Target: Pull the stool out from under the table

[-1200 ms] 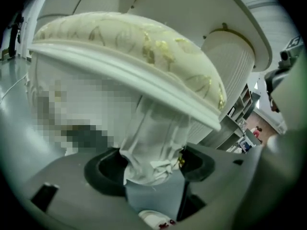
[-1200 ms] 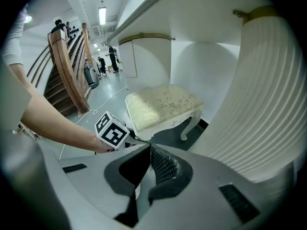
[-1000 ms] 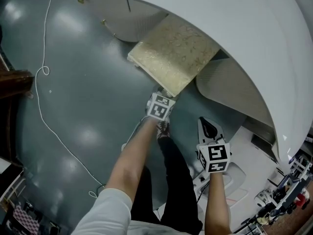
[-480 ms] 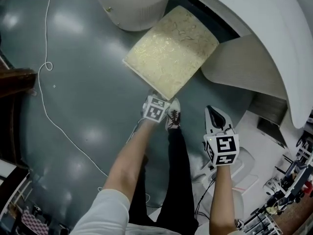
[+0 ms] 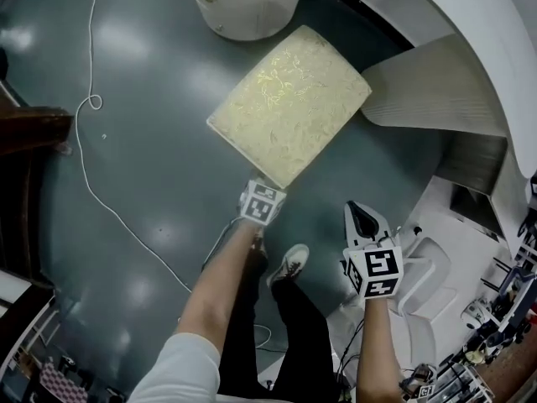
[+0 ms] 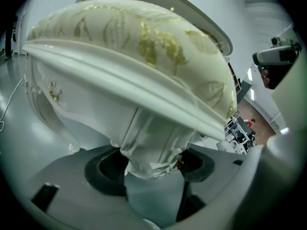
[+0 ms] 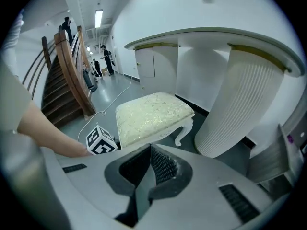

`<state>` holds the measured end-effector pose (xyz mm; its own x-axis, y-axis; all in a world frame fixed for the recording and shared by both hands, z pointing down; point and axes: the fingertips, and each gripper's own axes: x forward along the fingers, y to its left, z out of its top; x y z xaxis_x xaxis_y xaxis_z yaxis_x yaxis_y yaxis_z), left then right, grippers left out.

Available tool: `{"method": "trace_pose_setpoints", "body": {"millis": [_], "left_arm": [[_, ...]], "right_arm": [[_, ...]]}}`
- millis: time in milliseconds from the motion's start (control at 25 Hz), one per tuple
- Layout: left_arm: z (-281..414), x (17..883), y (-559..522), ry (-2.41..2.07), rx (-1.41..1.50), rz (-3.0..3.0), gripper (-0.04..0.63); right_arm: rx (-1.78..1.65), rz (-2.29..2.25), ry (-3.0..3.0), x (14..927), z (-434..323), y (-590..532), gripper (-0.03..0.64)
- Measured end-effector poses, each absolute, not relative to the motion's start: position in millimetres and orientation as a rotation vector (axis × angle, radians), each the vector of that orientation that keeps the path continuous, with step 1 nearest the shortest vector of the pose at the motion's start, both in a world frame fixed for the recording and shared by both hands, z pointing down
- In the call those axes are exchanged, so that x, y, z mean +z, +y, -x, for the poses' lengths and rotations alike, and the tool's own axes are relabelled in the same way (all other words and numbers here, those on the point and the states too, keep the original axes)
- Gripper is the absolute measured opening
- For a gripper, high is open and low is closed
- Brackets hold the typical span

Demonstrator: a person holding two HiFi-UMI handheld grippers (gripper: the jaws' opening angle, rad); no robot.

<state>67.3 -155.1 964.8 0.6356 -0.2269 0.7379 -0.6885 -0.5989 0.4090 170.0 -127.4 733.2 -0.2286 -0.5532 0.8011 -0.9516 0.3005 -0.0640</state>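
The stool (image 5: 289,103) has a cream and gold cushion and white carved legs, and it stands on the grey floor beside the white table (image 5: 470,15). My left gripper (image 5: 267,188) is at the stool's near corner. In the left gripper view it (image 6: 151,162) is shut on the carved leg (image 6: 153,138) just under the seat (image 6: 144,37). My right gripper (image 5: 362,218) hangs in the air to the right, away from the stool. Its jaws (image 7: 151,164) are shut with nothing in them. The stool (image 7: 151,114) shows whole in the right gripper view.
A ribbed white table pedestal (image 5: 436,82) stands right of the stool and a smooth one (image 5: 247,2) behind it. A white cable (image 5: 84,107) trails over the floor at the left, near a wooden staircase (image 7: 67,66). The person's shoe (image 5: 288,265) is below the stool. People (image 7: 104,56) stand far off.
The stool has come out from under the tabletop toward the person, with the left gripper still on its leg. The person has stepped back; the right gripper stayed shut alongside.
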Motion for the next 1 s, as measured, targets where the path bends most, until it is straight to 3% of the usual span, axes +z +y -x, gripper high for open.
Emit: {"method": "trace_pose_setpoints", "body": {"millis": [320, 720, 1000], "left_arm": [[3.7, 980.7, -11.5, -0.709, 0.880, -2.109, 0.313], [-14.0, 981.7, -64.2, -0.751, 0.875, -2.098, 0.314], [25.7, 926.7, -47.2, -0.890, 0.911, -1.990, 0.314]], "right_arm": [[0.779, -1.331, -1.982, 731.4, -107.0, -9.3, 0.014], [0.662, -1.409, -1.987, 695.2, -151.5, -42.2, 0.014], [0.536, -1.419, -2.005, 639.1, -176.9, -33.3, 0.014]]}}
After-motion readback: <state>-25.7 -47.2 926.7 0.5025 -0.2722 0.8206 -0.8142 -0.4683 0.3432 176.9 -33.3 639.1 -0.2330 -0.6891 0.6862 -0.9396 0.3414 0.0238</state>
